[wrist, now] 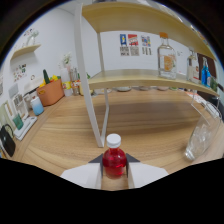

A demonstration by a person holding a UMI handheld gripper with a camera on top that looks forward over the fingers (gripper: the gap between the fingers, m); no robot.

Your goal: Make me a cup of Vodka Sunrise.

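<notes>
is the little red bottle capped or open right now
Capped: a white cap sits on the red bottle, upright between the gripper fingers.

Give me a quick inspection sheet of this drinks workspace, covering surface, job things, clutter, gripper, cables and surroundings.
Surface: wooden table, with a white-framed shelf standing on it.
Job's things: small red bottle with white cap; clear bottle on the shelf; clear glass on the table.
Clutter: orange pot and small items beyond the shelf.
Gripper: shut on the red bottle.
Cables: nothing seen.
Surroundings: white wall with posters.
</notes>
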